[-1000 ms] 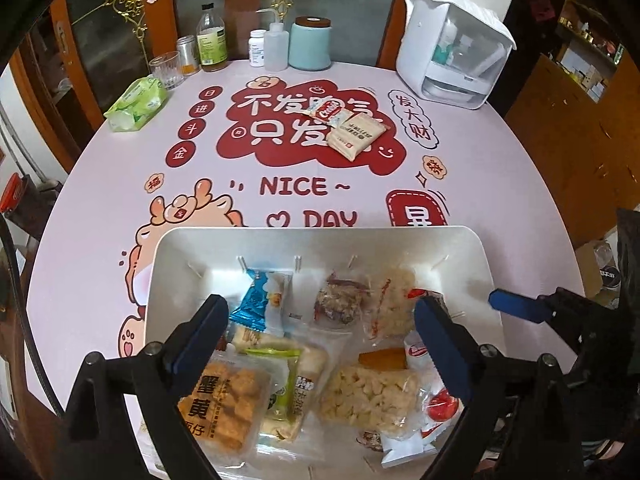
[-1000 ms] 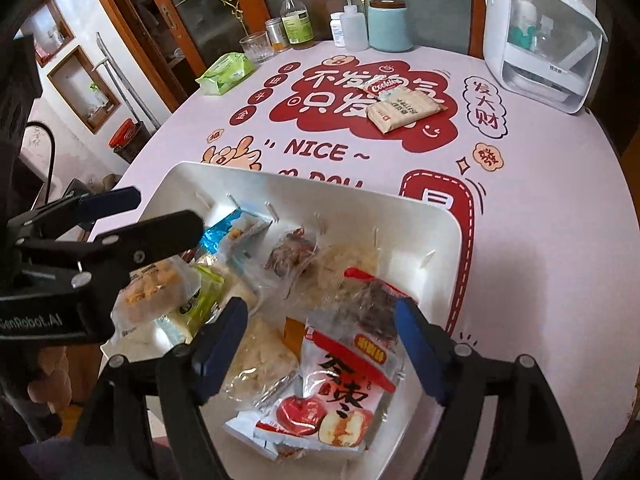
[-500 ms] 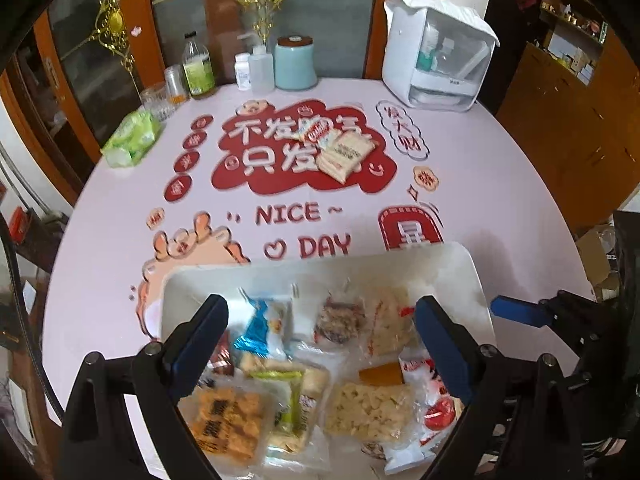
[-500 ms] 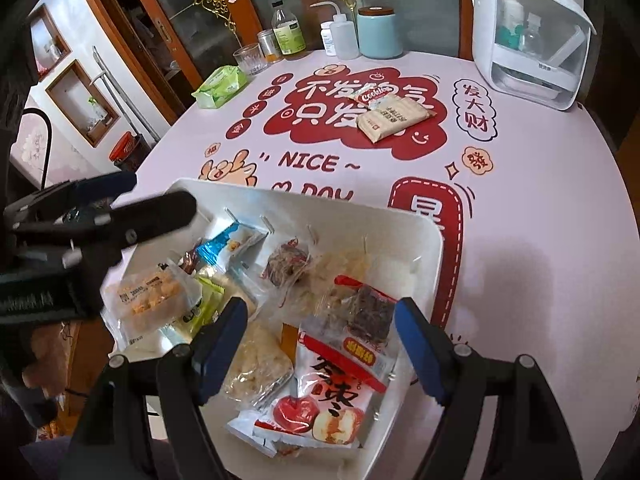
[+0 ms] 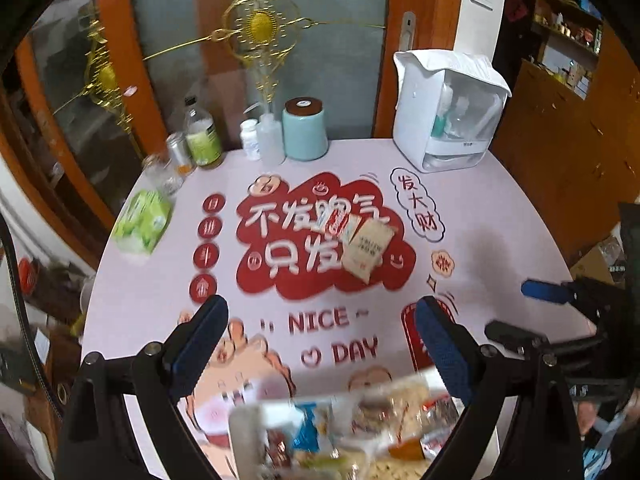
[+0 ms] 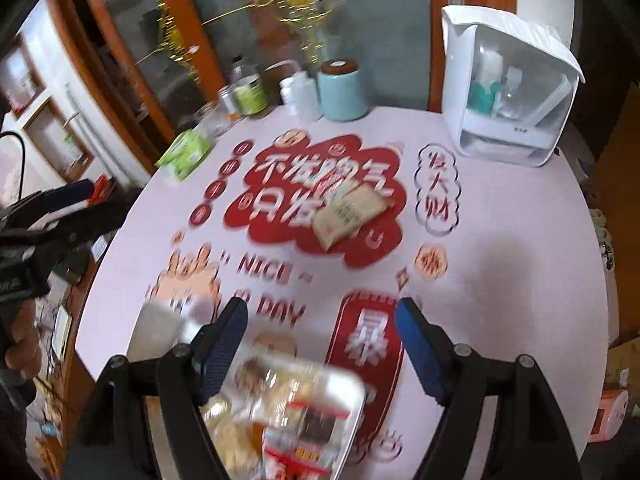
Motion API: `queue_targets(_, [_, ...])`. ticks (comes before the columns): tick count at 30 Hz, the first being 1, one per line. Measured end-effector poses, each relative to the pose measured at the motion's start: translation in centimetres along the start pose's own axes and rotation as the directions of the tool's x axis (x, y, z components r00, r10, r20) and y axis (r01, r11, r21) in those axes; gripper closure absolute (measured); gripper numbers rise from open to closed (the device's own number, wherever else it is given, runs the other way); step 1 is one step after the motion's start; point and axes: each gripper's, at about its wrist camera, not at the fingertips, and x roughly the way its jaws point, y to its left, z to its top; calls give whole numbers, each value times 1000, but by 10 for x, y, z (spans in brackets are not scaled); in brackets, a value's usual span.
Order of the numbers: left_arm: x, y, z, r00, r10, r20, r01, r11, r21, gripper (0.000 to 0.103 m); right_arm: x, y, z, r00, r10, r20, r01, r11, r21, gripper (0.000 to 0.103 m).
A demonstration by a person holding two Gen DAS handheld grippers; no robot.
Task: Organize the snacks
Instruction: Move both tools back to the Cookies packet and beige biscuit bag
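Note:
A white tray [image 5: 244,428] full of wrapped snacks sits at the near edge of the round pink table; it also shows in the right wrist view [image 6: 154,330], blurred. Two snack packets lie on the red print mid-table: a beige one [image 5: 366,250] [image 6: 348,214] and a small red-and-white one [image 5: 334,224] behind it. My left gripper [image 5: 322,346] is open and empty, raised above the tray's far edge. My right gripper [image 6: 320,346] is open and empty, also raised over the tray. The right gripper shows at the right of the left wrist view [image 5: 544,292].
At the table's back stand a white dispenser [image 5: 448,112], a light blue canister [image 5: 304,130], white bottles [image 5: 260,140], a green-label bottle [image 5: 202,138] and a glass [image 5: 162,172]. A green tissue pack [image 5: 144,220] lies at the left edge.
Both grippers have risen and tilted up toward the back of the table. The tray has slid to the bottom of both views. Both stay open and empty.

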Motion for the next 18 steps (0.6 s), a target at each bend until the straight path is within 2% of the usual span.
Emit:
queue_targets(4, [27, 5, 45, 999, -19, -41, 19, 1000, 16, 9, 26, -18, 44, 999, -3, -39, 6, 997, 79, 26])
queue_targets(5, [38, 7, 60, 999, -1, -44, 2, 1000, 22, 9, 37, -23, 54, 998, -4, -55, 10, 994, 105, 26])
queue_targets(10, [106, 17, 107, 994, 2, -107, -2, 1000, -2, 9, 109, -40, 92, 989, -2, -148, 34, 976, 216, 26])
queue_targets(14, [167, 26, 122, 983, -11, -183, 4, 999, -39, 9, 174, -45, 98, 973, 7, -232, 61, 956, 286, 26])
queue_targets(18, [229, 34, 122, 965, 30, -261, -44, 998, -50, 9, 221, -48, 96, 963, 4, -269, 95, 931, 354, 26])
